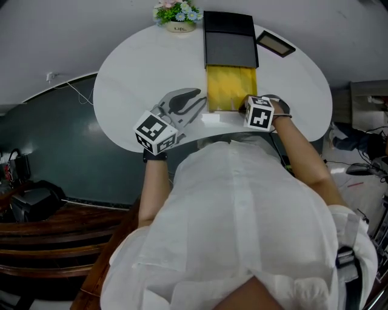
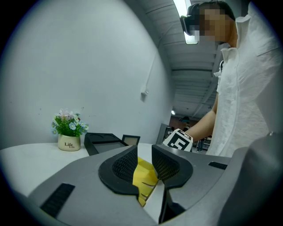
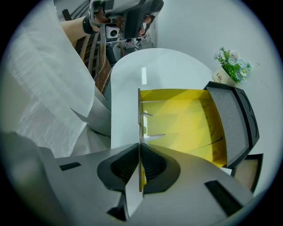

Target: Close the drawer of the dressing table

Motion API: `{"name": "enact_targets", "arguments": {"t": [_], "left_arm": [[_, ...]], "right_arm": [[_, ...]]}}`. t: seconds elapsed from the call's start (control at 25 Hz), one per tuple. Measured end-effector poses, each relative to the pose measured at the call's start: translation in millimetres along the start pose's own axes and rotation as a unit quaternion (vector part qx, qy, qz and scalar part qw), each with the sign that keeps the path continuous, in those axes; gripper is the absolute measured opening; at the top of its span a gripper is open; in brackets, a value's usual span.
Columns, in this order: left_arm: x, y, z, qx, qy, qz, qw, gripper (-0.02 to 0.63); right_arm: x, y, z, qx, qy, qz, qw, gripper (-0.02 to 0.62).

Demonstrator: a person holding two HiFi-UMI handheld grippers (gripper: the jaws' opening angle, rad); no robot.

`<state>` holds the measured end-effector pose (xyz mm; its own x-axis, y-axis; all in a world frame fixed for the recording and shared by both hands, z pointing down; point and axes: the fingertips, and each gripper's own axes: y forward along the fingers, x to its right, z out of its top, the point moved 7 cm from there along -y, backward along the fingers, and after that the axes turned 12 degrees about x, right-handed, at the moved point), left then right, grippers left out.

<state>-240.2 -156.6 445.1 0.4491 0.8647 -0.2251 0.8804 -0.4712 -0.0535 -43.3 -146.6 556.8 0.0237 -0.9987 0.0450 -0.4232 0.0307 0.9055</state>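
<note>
A yellow drawer (image 1: 230, 88) stands pulled out toward me from a black case (image 1: 229, 39) on the white round table (image 1: 133, 72). My right gripper (image 1: 250, 108) points steeply down at the drawer's near right corner. In the right gripper view the gripper (image 3: 140, 165) is shut on the thin front wall (image 3: 139, 114) of the drawer (image 3: 181, 123). My left gripper (image 1: 194, 100) hovers just left of the drawer front, held nearly level. Its jaws (image 2: 143, 161) stand open, and the yellow drawer (image 2: 145, 176) shows beyond the gap, untouched.
A small pot of flowers (image 1: 177, 15) sits at the table's far edge, left of the case. A picture frame (image 1: 274, 43) lies to the case's right. Dark wooden furniture (image 1: 54, 236) and floor clutter lie off the table's left side.
</note>
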Motion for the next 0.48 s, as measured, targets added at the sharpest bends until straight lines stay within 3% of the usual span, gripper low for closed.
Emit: {"name": "enact_targets", "arguments": {"t": [0.48], "left_arm": [[-7, 2, 2, 0.000, -0.001, 0.003, 1.0000, 0.107]], "right_arm": [[12, -1, 0, -0.001, -0.006, -0.044, 0.999, 0.021]]}}
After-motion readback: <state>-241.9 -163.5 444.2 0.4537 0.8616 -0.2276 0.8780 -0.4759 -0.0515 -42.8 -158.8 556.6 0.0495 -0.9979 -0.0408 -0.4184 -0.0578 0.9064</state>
